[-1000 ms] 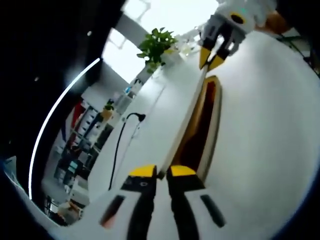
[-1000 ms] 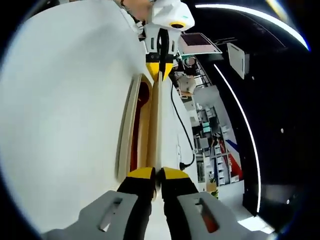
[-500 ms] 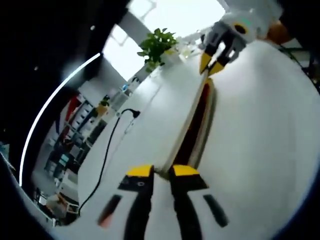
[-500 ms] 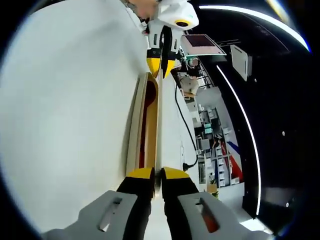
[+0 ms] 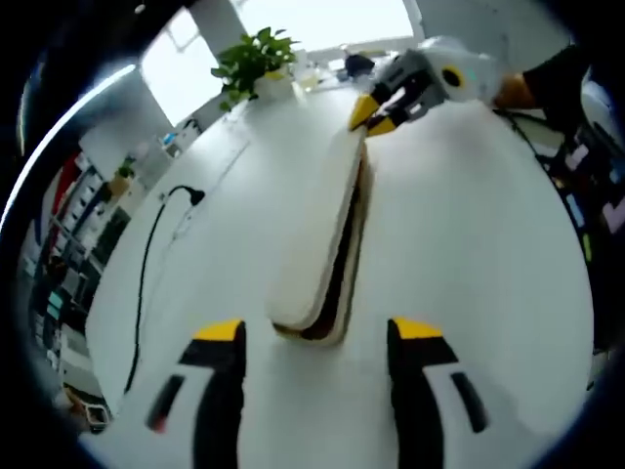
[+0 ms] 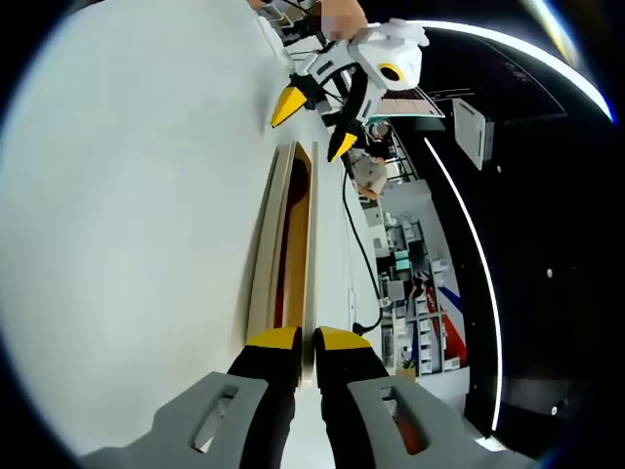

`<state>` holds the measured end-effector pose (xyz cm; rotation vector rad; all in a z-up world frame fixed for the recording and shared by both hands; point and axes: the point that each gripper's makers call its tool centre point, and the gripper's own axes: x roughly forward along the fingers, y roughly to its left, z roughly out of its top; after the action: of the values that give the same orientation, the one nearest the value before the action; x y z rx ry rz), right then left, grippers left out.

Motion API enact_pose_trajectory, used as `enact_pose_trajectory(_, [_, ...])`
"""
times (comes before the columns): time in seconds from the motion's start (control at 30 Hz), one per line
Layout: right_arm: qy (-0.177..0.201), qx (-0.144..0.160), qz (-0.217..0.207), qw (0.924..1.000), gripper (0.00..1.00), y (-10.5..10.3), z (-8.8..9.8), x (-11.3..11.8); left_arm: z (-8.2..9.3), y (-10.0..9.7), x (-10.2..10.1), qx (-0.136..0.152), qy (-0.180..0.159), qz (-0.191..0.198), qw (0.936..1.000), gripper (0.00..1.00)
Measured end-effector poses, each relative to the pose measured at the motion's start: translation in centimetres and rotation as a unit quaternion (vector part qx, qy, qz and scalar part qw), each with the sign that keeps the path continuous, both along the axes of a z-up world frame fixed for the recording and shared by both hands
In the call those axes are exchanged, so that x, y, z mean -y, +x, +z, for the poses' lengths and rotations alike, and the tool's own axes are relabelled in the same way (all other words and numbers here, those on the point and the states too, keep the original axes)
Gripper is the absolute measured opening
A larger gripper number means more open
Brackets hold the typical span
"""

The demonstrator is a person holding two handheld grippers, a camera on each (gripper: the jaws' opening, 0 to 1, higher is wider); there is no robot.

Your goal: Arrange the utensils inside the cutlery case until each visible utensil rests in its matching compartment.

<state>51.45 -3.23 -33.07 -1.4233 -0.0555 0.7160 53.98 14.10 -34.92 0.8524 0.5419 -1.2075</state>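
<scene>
While the left gripper (image 5: 317, 342) stands with its jaws spread wide, the case (image 5: 325, 244) lies straight ahead of it on the white table (image 5: 479, 244), its near end just beyond the gap between the yellow tips and touching neither one. Its pale lid sits nearly down, a thin dark slit along the right edge. At the far end of the case the right gripper (image 5: 374, 110) comes in, tips close together on the lid's far edge. Left of the case a black cable (image 5: 146, 278) runs across the table, and a potted plant (image 5: 249, 63) stands at the far edge, well apart from both tools. Over to the right gripper view: the right gripper (image 6: 306, 342) has its jaws pinched together on the near edge of the lid (image 6: 311, 254), yellow tips almost meeting around the thin pale board. The case (image 6: 271, 254) stretches away from it, seen edge-on, a wooden rim and a dark red lining showing in the narrow gap beside the lid. No utensil can be made out inside. Beyond the far end, the left gripper (image 6: 314, 124) hovers with its tips parted, clear of the case. A cable (image 6: 359, 244) trails off to the right.
</scene>
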Motion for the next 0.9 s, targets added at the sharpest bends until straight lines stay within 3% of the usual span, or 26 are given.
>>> enact_pose_trajectory(0.23, [-0.001, 0.015, 0.02, 0.9997, 0.05, -0.2, 0.0, -0.4, -2.2, 1.2, -0.2, -0.05, 0.081, -0.017, 0.9953, 0.65])
enact_pose_trajectory(0.3, [-0.004, 0.022, 0.026, 0.9994, 0.05, -0.2, 0.1, -0.5, -2.3, 1.2, 0.2, -0.079, 0.071, -0.006, 0.9944, 0.62])
enact_pose_trajectory(0.37, [-0.007, 0.025, 0.031, 0.9992, 0.05, -0.2, 0.0, -0.5, -2.4, 1.6, 0.3, -0.077, 0.08, -0.016, 0.9937, 0.61])
enact_pose_trajectory(0.5, [-0.015, 0.037, 0.049, 0.998, 0.05, -0.2, 0.3, -1.0, -2.9, 0.4, 0.2, -0.14, 0.106, -0.023, 0.9842, 0.54])
enact_pose_trajectory(0.63, [-0.016, 0.04, 0.059, 0.9974, 0.05, -0.2, 0.3, -1.3, -3.1, 0.7, 0.3, -0.154, 0.121, -0.024, 0.9803, 0.54])
enact_pose_trajectory(0.9, [-0.005, 0.034, 0.08, 0.9962, 0.05, -0.3, -0.1, -0.8, -3.0, 0.0, 0.4, -0.145, 0.143, -0.044, 0.978, 0.46])
